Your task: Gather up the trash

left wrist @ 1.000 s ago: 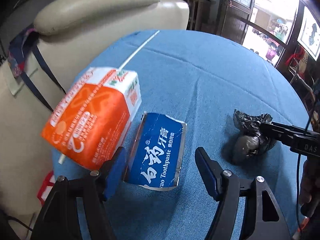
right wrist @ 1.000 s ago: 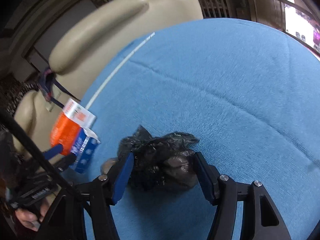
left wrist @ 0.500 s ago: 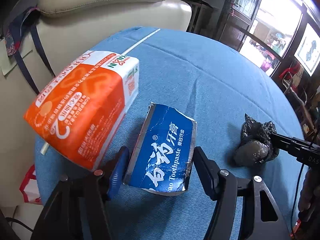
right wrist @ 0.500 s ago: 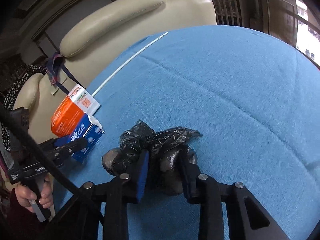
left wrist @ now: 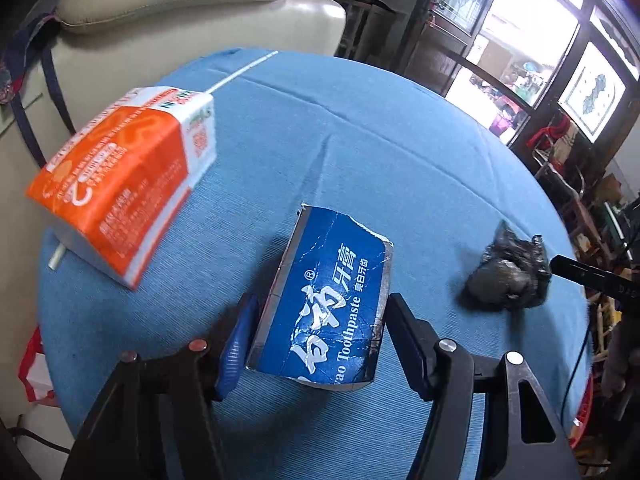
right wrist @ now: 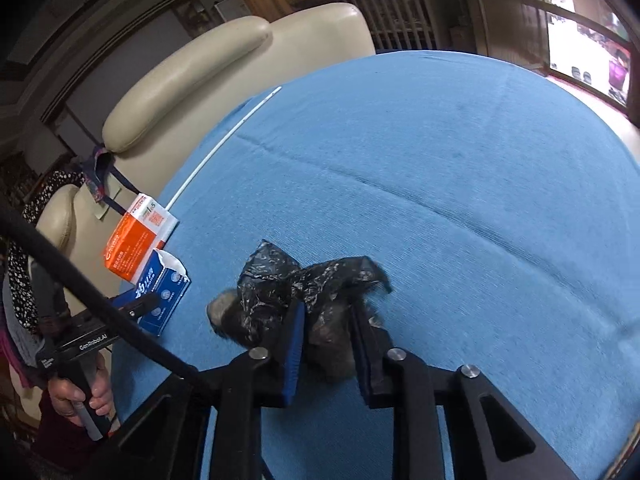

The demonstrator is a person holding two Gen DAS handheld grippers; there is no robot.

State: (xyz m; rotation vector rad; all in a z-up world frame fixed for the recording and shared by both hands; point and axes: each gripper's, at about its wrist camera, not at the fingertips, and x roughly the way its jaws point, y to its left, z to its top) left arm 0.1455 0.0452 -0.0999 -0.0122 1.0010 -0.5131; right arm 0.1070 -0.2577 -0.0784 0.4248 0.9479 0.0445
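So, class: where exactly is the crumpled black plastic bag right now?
The black plastic bag sits low in the right wrist view on the blue tablecloth, between the closing jaws of the right gripper, right of the blue toothpaste box.

On the surface [left wrist: 400,128], the carton [left wrist: 120,196] lies left of the toothpaste box [left wrist: 324,308], the bag [left wrist: 508,276] well right.

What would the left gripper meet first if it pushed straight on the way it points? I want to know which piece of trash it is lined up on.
Probably the blue toothpaste box, already between the left gripper fingers; beyond it, only blue tablecloth.
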